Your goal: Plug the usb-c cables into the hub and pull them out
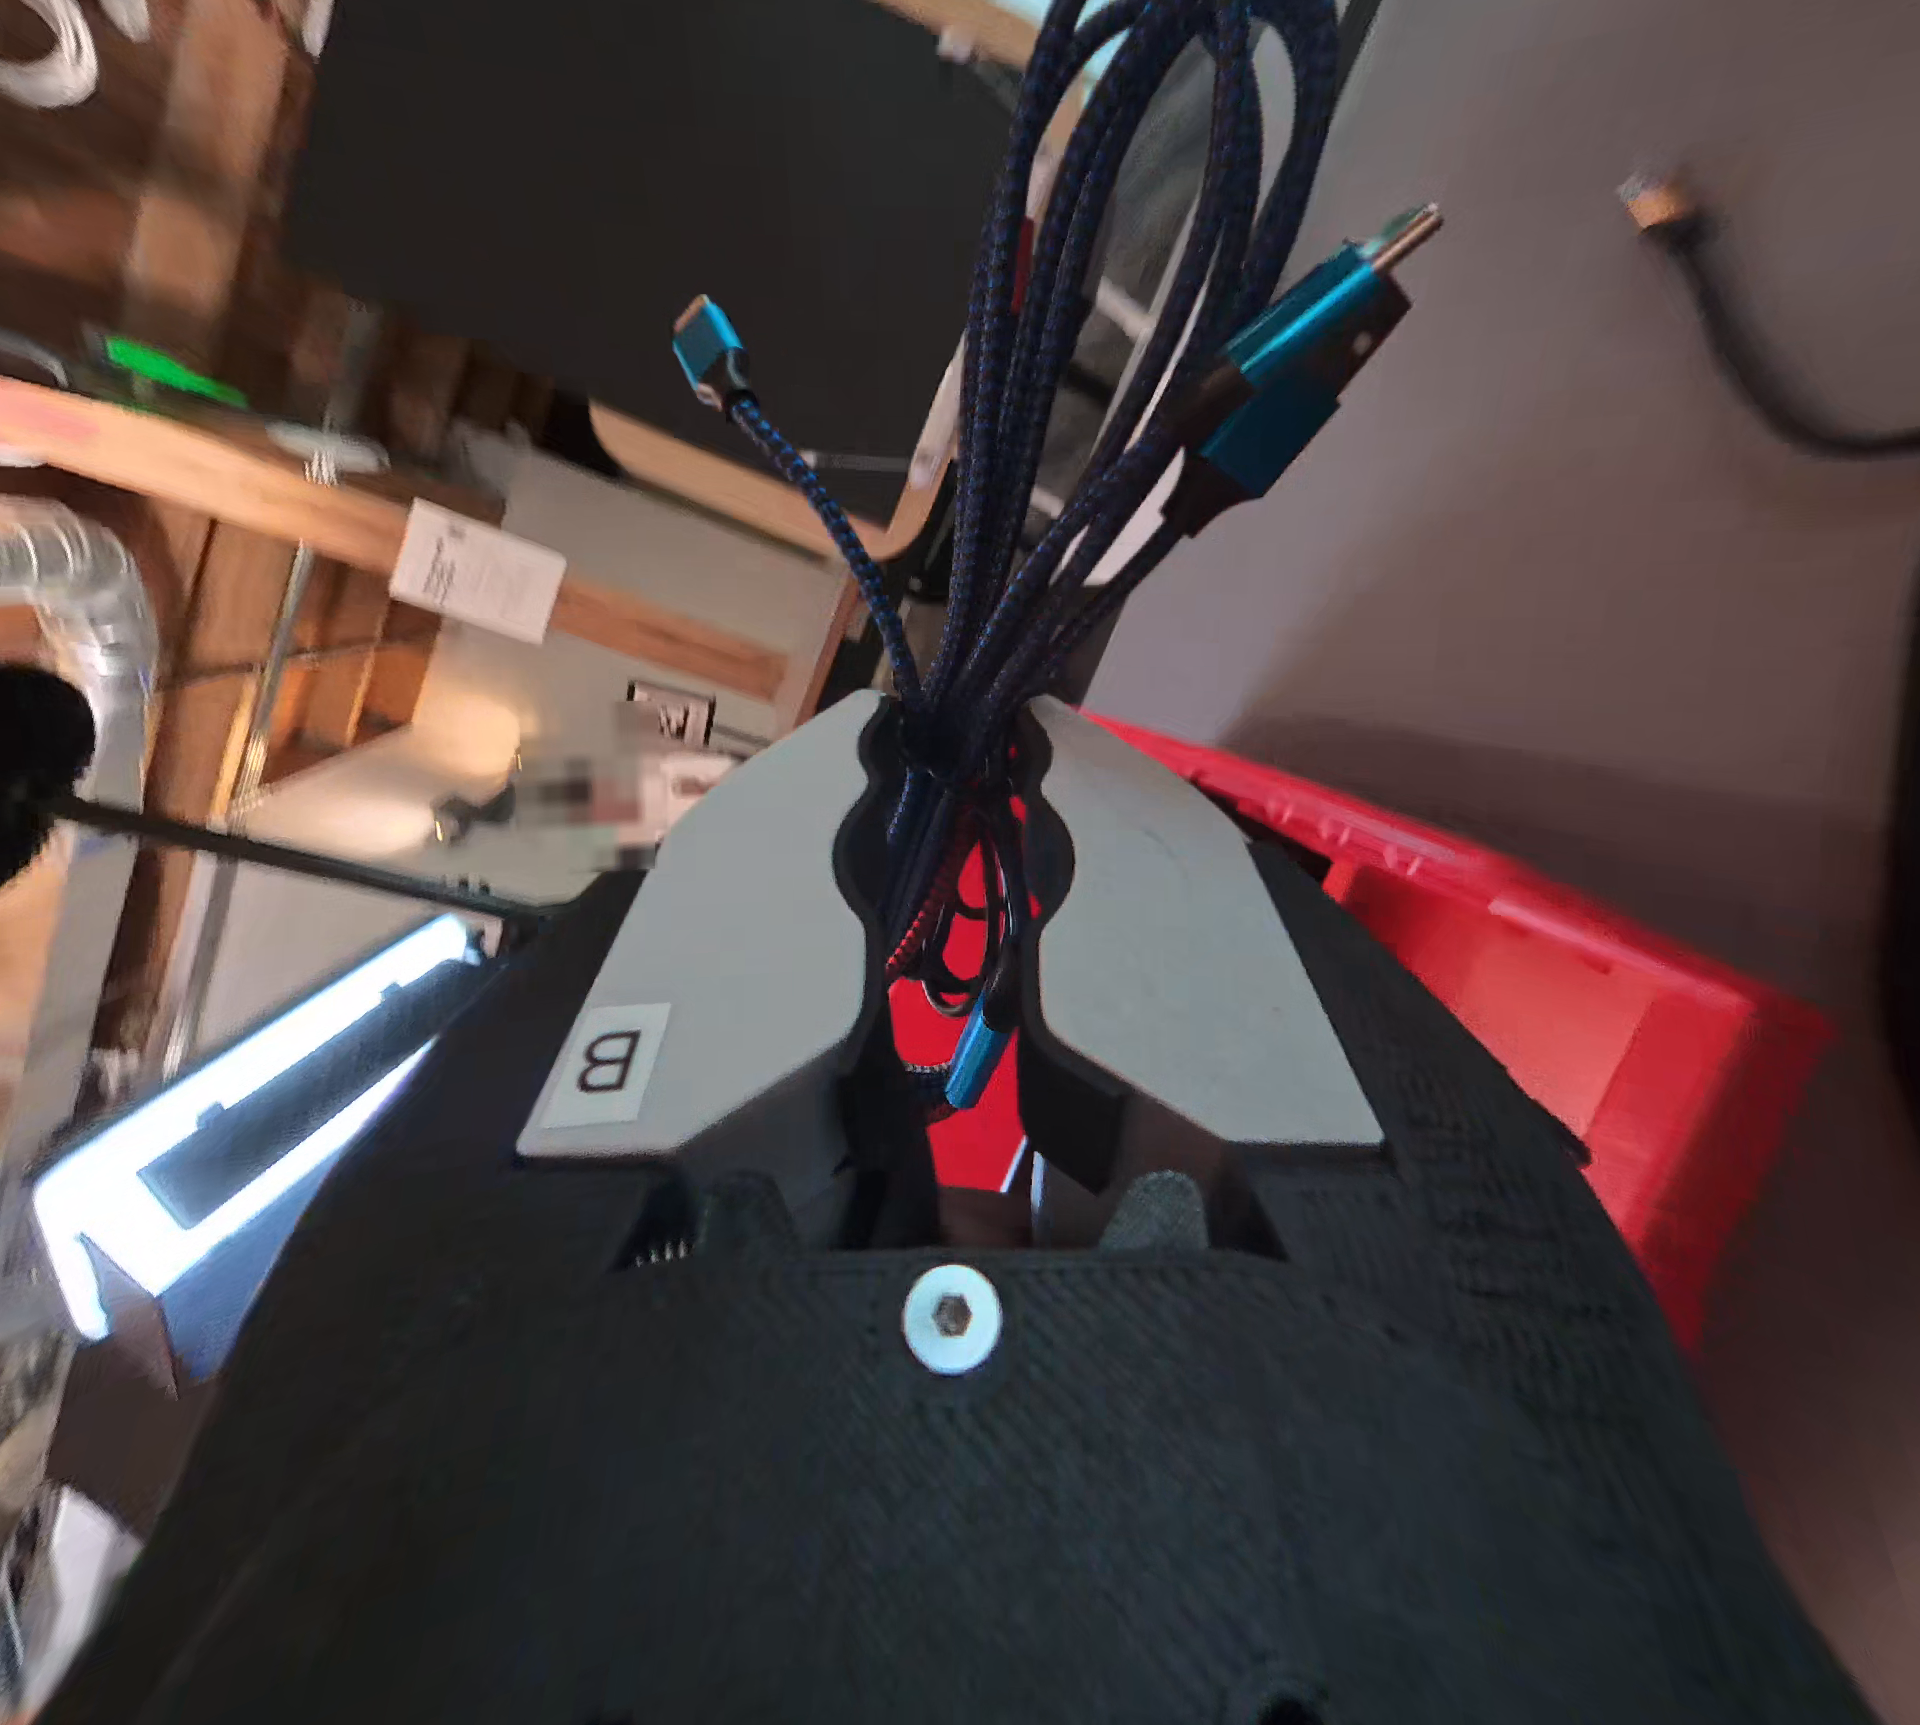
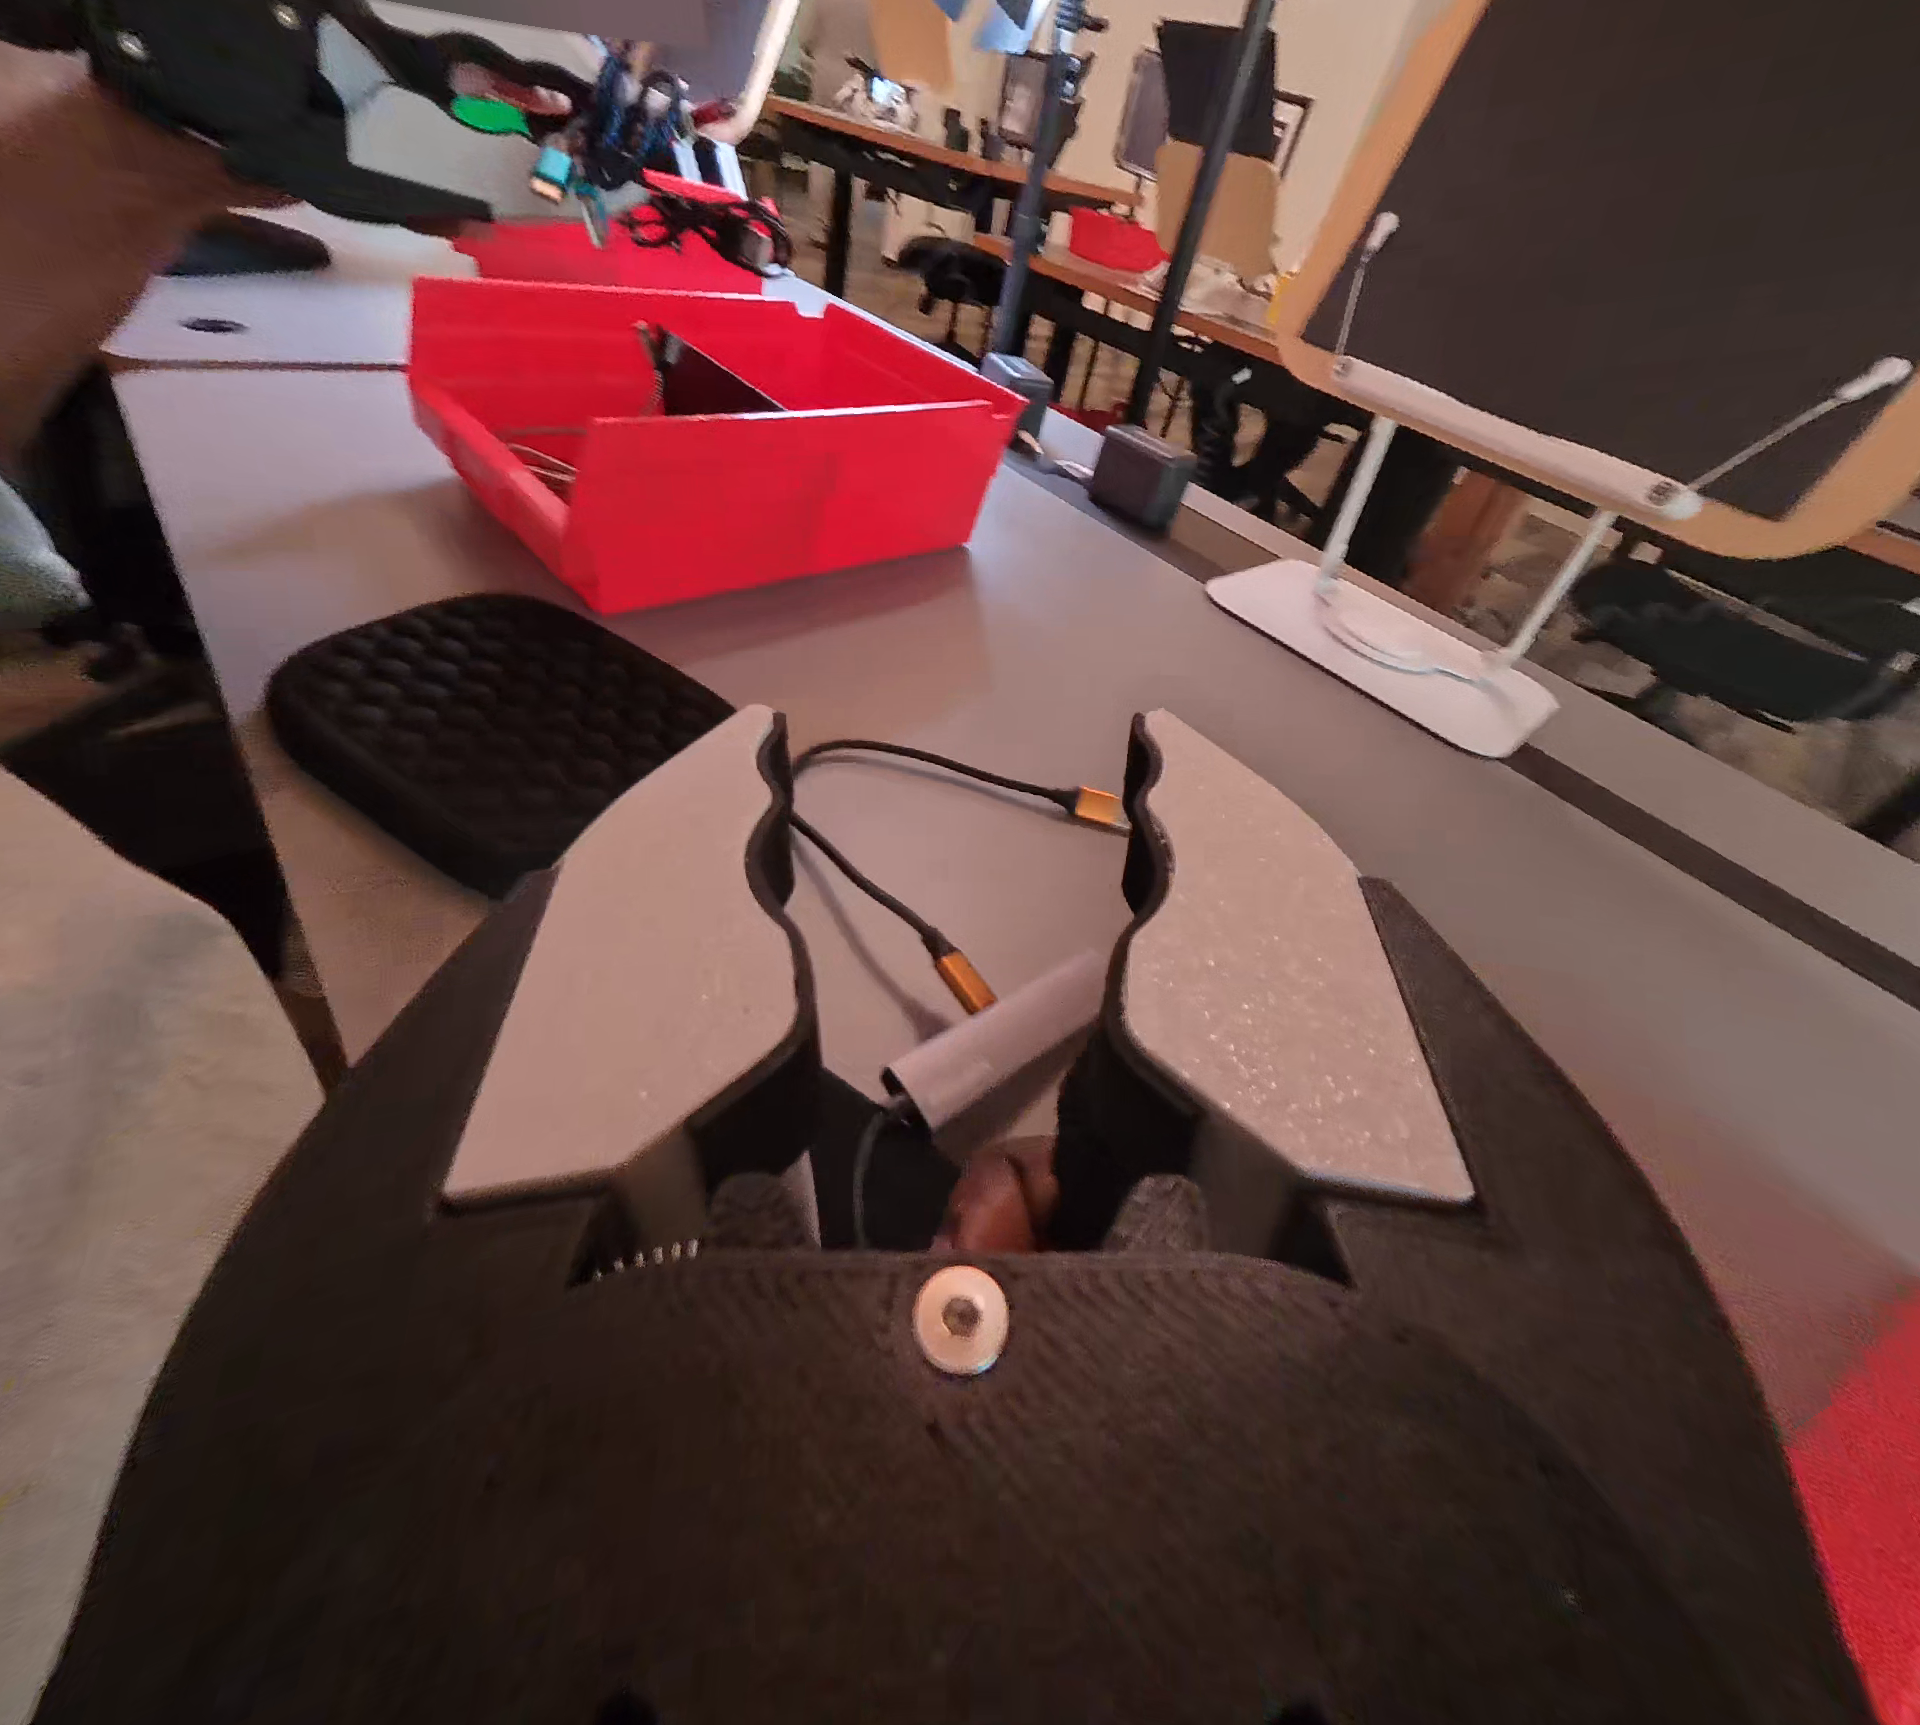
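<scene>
Left wrist view: left gripper (image 1: pixel 951 745) clamping bundle of blue braided cables (image 1: pixel 1101 304) at tips, loops and blue plugs fanning forward beyond fingers. Red bin (image 1: pixel 1507 979) lying below, to right. Orange-tipped plug (image 1: pixel 1652 205) lying on grey counter (image 1: pixel 1662 636), well apart.

Right wrist view: right gripper (image 2: pixel 951 802) hanging over counter, jaws apart, holding nothing. Grey hub (image 2: pixel 987 1041) lying between fingers near palm, long axis slanting up-right; black cable with orange plugs (image 2: pixel 961 974) just ahead. Right gripper sitting nearer hub; left gripper, carrying bundle, hovering far up-left above red bin.
</scene>
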Demonstrator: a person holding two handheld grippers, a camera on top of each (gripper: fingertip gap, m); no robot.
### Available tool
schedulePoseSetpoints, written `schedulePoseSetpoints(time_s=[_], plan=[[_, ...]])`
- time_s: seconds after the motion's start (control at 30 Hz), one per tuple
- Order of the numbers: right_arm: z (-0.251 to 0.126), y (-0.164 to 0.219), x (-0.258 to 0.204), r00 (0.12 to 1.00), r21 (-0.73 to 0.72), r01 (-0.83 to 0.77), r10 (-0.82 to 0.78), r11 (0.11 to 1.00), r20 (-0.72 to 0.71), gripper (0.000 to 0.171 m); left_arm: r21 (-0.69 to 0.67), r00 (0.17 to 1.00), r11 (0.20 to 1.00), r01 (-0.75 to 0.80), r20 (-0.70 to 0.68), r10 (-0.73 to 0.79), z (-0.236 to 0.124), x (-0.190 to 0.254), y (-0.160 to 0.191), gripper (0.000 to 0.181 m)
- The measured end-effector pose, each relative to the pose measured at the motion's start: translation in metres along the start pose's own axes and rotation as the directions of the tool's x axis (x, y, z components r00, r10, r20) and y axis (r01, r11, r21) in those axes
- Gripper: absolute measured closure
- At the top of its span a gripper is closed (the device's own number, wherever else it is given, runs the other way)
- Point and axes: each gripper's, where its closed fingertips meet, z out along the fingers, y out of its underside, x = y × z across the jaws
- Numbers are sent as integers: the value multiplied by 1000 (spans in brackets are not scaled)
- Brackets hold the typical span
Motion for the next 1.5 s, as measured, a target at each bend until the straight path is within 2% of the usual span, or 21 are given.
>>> schedulePoseSetpoints(time_s=[0.13,0.3,0.43,0.6,0.7,0.77,0.8,0.93,1.0,1.07,1.13,1.2,1.23,1.27,1.37,1.47,1.5], plan=[[5,-8,-18,997,56,-24,20,998,73,119,165,986,981,-105,-111,124,-2,33,-49,160],[9,-23,-40,980,162,-69,37,984,194,144,368,892,912,-181,-329,310,-9,104,-94,160],[14,-11,-67,917,114,2,-48,993,396,144,492,790,839,-233,-407,459,-12,148,-106,160],[24,-2,-80,823,105,53,-103,993,558,144,590,717,786,-183,-467,517,-13,172,-111,160],[31,6,-83,798,119,119,-167,986,579,144,611,707,776,-157,-479,520,-11,176,-113,160],[35,8,-83,801,128,132,-181,983,570,161,611,703,776,-153,-484,520,-9,178,-112,160],[35,10,-83,799,127,132,-181,983,573,161,608,705,779,-154,-485,518,-8,178,-111,160],[39,12,-77,827,110,101,-145,989,544,162,548,726,833,-82,-540,426,-1,179,-105,157],[42,16,-71,854,73,75,-102,995,510,162,461,743,887,-20,-587,322,4,174,-101,144],[44,22,-65,882,25,41,-48,999,469,162,430,796,894,130,-583,165,4,158,-111,139],[45,31,-63,896,-22,15,-4,1000,444,162,361,755,839,407,-649,-87,-1,143,-129,139],[44,35,-64,900,-43,-2,21,999,435,162,288,621,721,631,-744,-246,-11,143,-151,139],[43,36,-65,898,-47,-7,27,999,439,162,256,565,677,691,-774,-285,-14,147,-159,139],[42,36,-66,895,-46,-12,32,999,445,162,241,546,666,706,-784,-296,-12,155,-163,139],[38,34,-67,880,-47,-32,50,998,472,162,264,596,694,669,-748,-291,4,174,-162,143],[36,36,-66,871,-61,-44,68,997,487,162,231,498,631,741,-819,-285,6,187,-172,149],[35,37,-66,870,-66,-43,70,997,488,162,233,493,626,744,-824,-279,8,190,-173,151]])
